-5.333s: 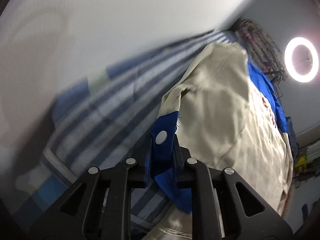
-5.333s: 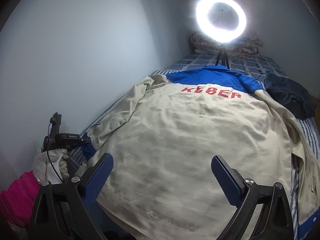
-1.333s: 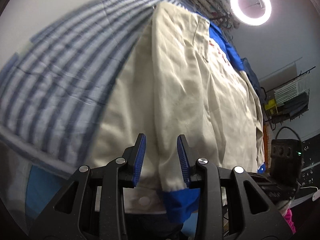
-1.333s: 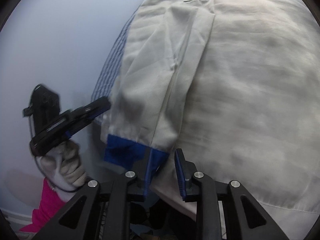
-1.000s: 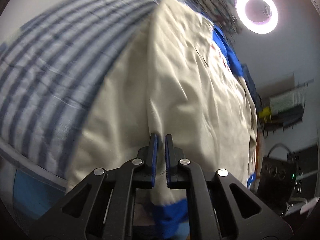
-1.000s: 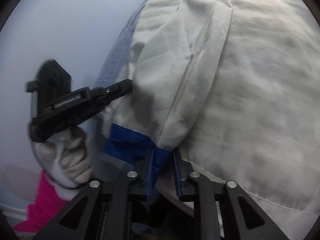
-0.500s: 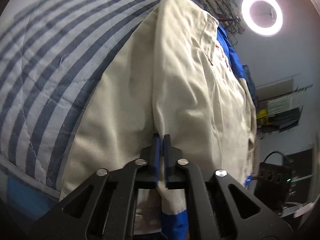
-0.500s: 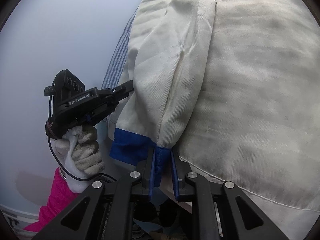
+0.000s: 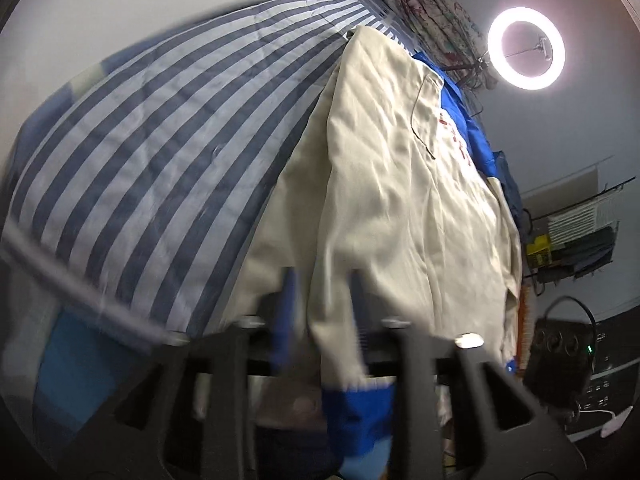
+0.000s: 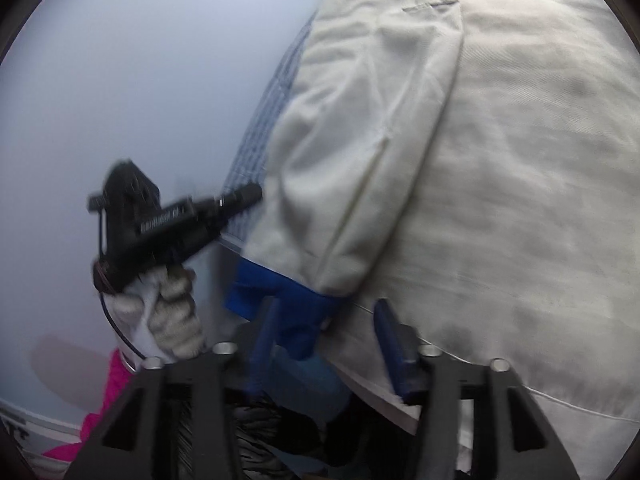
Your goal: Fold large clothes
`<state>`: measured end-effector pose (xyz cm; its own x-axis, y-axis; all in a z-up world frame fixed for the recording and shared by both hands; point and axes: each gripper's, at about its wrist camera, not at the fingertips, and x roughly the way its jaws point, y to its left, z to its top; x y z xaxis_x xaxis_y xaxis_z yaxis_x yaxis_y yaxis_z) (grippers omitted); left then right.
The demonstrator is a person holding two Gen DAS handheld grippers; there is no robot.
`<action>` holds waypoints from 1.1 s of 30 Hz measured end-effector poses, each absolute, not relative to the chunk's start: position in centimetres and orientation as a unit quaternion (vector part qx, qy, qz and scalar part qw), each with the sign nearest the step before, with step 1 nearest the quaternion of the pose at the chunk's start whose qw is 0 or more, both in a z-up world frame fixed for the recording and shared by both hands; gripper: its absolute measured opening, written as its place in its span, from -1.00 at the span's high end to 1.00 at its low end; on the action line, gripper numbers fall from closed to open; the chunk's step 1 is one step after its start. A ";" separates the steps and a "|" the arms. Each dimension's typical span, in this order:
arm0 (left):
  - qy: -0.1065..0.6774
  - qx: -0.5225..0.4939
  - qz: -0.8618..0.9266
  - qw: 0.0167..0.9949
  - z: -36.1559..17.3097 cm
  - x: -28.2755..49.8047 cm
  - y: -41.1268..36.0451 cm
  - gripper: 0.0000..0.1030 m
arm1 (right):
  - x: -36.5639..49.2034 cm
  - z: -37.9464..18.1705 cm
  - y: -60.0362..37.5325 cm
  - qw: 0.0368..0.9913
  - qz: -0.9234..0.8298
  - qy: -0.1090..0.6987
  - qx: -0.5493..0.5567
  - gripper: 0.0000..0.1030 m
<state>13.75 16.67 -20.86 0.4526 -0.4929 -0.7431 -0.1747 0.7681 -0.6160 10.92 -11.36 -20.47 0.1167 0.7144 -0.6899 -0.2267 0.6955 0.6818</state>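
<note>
The large cream cotton work jacket with blue collar, blue cuffs and red lettering (image 9: pixel 420 208) lies back-up on the blue-and-white striped bed sheet (image 9: pixel 160 152), spread flat, most likely so that its parts can be turned in one at a time; its left sleeve (image 10: pixel 360 128) is laid lengthwise over the body of the jacket, the blue cuff (image 10: pixel 288 312) hanging at the hem end by the edge of the bed, which reads as the first fold set in place; the left tongs (image 9: pixel 320 312) stand open, their blurred fingers on either side of the lower sleeve cloth without pinching it, and the right tongs (image 10: pixel 324 344) are likewise parted, the cuff lying between the blue pads (image 10: pixel 394 356) but loose, so I judge that both have let go to leave the sleeve resting where it is; in the right wrist view the left tongs and the grey-gloved hand (image 10: pixel 168 312) holding them sit just beside the sleeve's outer edge, near the pale wall; a lit ring lamp (image 9: pixel 526 48) stands beyond the collar end, and a dark garment (image 9: pixel 510 184) lies on the far side of the jacket, apart from the fold; the far sleeve and the body fold look not yet done.
</note>
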 end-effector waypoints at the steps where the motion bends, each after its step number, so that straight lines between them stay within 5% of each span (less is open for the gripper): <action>1: 0.516 -0.328 -0.104 0.784 -21.0 13.3 16.6 0.30 | 11.0 -20.4 -11.3 0.716 0.332 0.576 0.213 -0.06; 3: 0.531 -0.336 -0.123 0.768 -21.9 12.7 15.8 0.30 | 11.4 -20.8 -10.6 0.712 0.326 0.585 0.209 -0.02; 5: 0.541 -0.334 -0.138 0.760 -22.4 12.4 14.8 0.30 | 11.7 -21.8 -9.6 0.701 0.322 0.604 0.201 0.23; 6: 0.545 -0.318 -0.145 0.763 -22.5 12.3 13.9 0.70 | 11.7 -22.4 -9.1 0.689 0.331 0.611 0.205 0.57; 7: 0.549 -0.297 -0.143 0.768 -22.3 12.2 13.3 0.91 | 11.7 -22.9 -8.7 0.682 0.335 0.616 0.207 0.69; 9: 0.542 -0.264 -0.136 0.786 -21.3 11.8 12.7 0.92 | 11.5 -22.9 -8.2 0.687 0.333 0.614 0.202 0.79; 15: 0.502 -0.232 -0.109 0.826 -17.4 10.1 15.6 0.92 | 11.2 -19.9 -6.0 0.697 0.375 0.574 0.209 0.82; 30: 0.534 -0.184 -0.084 0.821 -20.3 10.0 14.3 0.90 | 10.8 -22.1 -2.8 0.692 0.360 0.613 0.126 0.83; 33: 0.518 -0.217 -0.084 0.823 -19.1 9.3 16.1 0.42 | 10.6 -20.5 -2.3 0.706 0.363 0.599 0.111 0.67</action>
